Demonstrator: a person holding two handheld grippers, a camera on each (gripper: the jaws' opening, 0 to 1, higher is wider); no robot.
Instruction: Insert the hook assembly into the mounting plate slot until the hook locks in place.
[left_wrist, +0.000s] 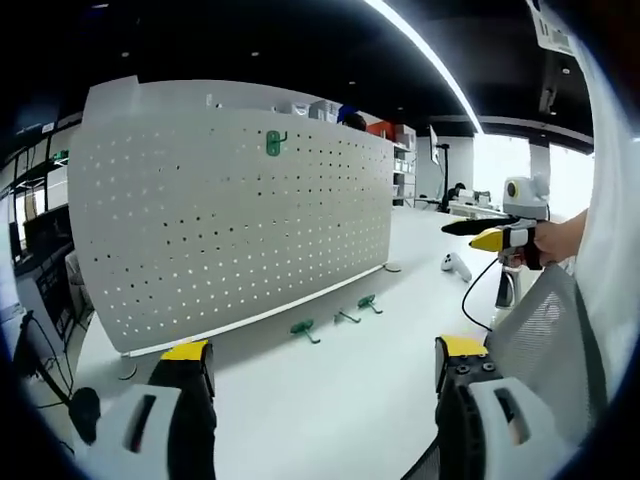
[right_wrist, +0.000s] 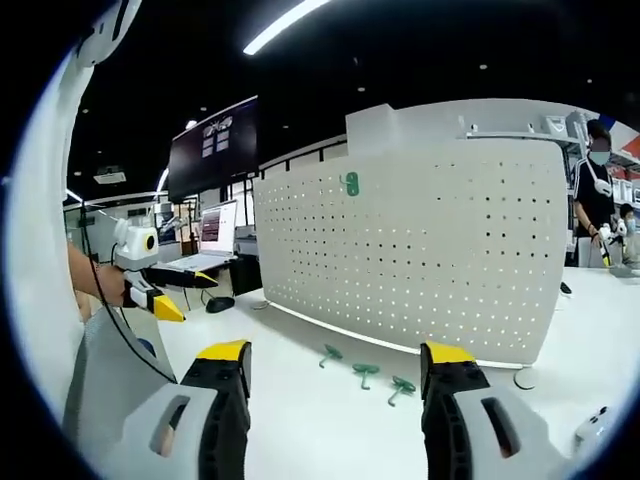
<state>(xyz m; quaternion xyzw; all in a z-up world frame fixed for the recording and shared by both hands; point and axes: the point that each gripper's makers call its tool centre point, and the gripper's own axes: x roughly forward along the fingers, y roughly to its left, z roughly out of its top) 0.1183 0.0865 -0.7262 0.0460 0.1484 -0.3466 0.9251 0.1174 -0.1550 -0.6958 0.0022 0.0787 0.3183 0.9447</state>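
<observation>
In the left gripper view, the left gripper (left_wrist: 325, 385) has its jaws spread wide with nothing between them, hanging over the white table (left_wrist: 330, 410). Straight ahead stands the pegboard (left_wrist: 230, 230), upright, with one green hook (left_wrist: 276, 143) already seated near its top edge. Three loose hooks (left_wrist: 340, 318) lie in a row on the table just in front of the board's foot. The right gripper (left_wrist: 500, 240) pokes in from the right side, well away from them.

In the right gripper view, the right gripper (right_wrist: 335, 385) is also wide open and holding nothing. Same board (right_wrist: 420, 250), same mounted hook (right_wrist: 351, 183) up high, and the loose hooks (right_wrist: 365, 372) sit on the table just past the jaws.

Probably the step is picking one up. Best bet: grab it by the curved front so the back prongs stay free, then line the prongs square with the holes before pushing.
</observation>
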